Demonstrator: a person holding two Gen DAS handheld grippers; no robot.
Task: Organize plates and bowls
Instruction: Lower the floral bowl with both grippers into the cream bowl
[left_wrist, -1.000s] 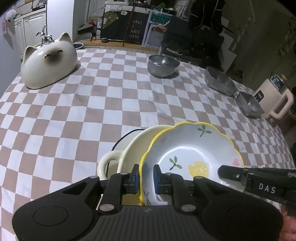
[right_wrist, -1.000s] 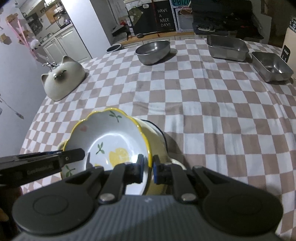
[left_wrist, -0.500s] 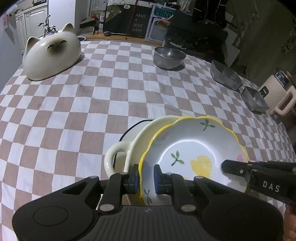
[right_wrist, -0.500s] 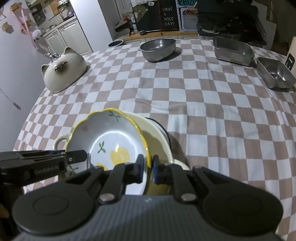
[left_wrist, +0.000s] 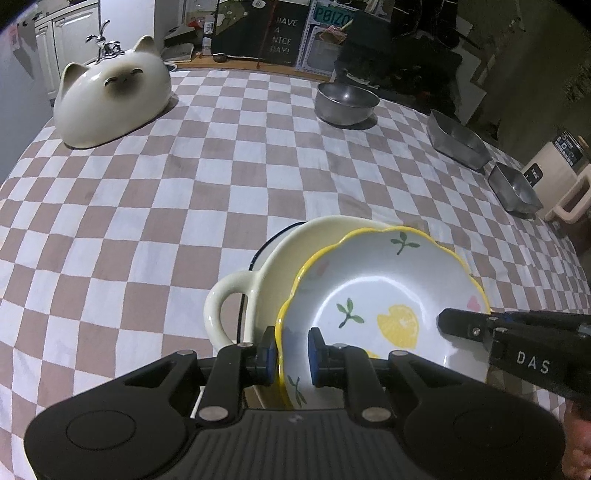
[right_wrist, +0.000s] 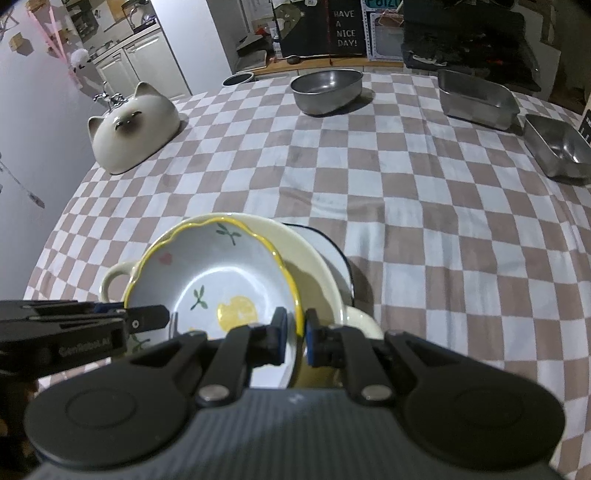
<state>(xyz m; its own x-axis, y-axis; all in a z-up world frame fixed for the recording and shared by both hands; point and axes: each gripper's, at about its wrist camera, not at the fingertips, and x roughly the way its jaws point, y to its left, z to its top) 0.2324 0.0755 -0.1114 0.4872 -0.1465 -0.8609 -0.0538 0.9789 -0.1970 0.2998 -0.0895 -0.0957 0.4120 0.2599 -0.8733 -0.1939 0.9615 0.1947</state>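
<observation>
A white lemon bowl (left_wrist: 388, 295) with a wavy yellow rim lies tilted inside a cream bowl (left_wrist: 266, 273) that has loop handles. Under both lies a white plate with a dark rim (right_wrist: 332, 247). My left gripper (left_wrist: 291, 354) is shut on the lemon bowl's near left rim, one pad outside and one inside. My right gripper (right_wrist: 295, 336) is shut on the lemon bowl's (right_wrist: 221, 284) right rim in the same way. Each gripper also shows in the other's view, at the bowl's opposite edge.
A checked cloth (left_wrist: 184, 184) covers the table. A cat-shaped ceramic dish (left_wrist: 114, 103) lies upside down at the far left. A round steel bowl (left_wrist: 345, 101) stands at the back. Two steel trays (left_wrist: 458, 140) (left_wrist: 515, 188) and a beige appliance (left_wrist: 557, 177) line the right side.
The lemon bowl has settled lower into the cream bowl and lies more level. My left gripper's pads stand a touch wider apart. Both hands have stayed nearly in place.
</observation>
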